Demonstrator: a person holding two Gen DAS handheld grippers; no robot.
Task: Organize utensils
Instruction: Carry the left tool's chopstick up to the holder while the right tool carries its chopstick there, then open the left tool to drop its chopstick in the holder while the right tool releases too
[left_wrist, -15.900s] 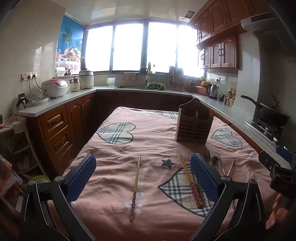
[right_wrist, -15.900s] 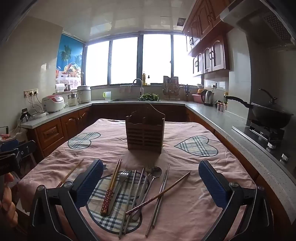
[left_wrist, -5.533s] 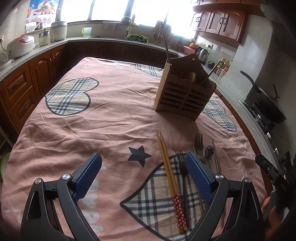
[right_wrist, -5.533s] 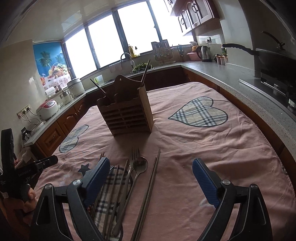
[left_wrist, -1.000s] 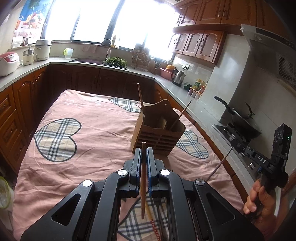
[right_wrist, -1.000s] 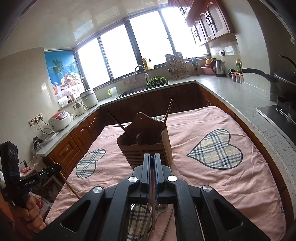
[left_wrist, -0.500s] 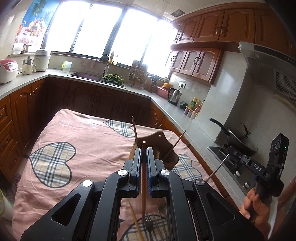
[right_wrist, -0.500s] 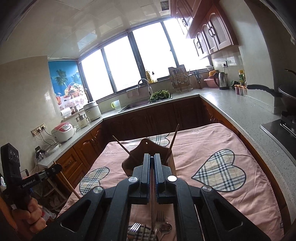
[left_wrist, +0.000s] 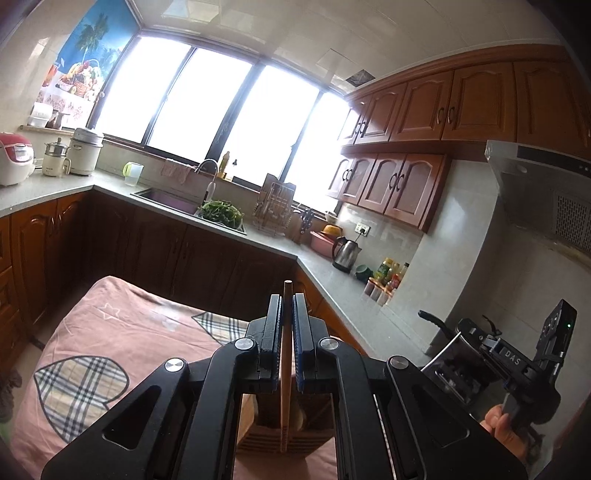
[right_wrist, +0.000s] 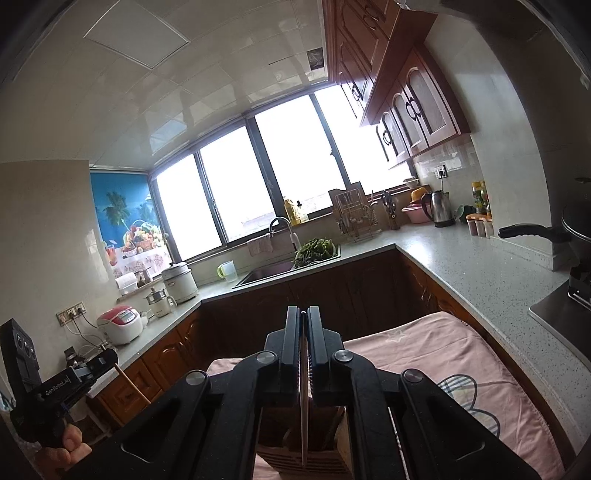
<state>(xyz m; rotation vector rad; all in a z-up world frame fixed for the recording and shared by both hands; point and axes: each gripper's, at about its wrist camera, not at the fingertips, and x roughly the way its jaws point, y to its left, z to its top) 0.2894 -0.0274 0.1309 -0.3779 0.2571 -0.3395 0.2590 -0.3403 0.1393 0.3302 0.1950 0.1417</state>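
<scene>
Landmark: you can take the wooden utensil holder (left_wrist: 280, 439) as reference; it stands on the surface (left_wrist: 122, 332) with the pink cloth, low in both wrist views.
Left tool: your left tool (left_wrist: 284, 325) is clamped on one wooden chopstick (left_wrist: 285, 369), which stands nearly upright, its lower end in front of the holder.
Right tool: your right tool (right_wrist: 303, 339) is clamped on one thin metal chopstick (right_wrist: 304, 417), also nearly upright, its lower tip just over the front of the holder.
Step in hand: I judge that you are carrying both chopsticks over the holder, to lower each one into a slot.
Done: inside the holder some dark shapes show, perhaps utensils, but the tools hide most of it and I cannot count them.
Left to do: both held chopsticks are not yet inside. Whether other utensils lie on the cloth I cannot tell, the tools cover that part.
Count: one holder, two tools, two chopsticks in hand, one wooden and one metal.
Hands: a hand (right_wrist: 72, 448) grips each tool handle at the picture edge.
</scene>
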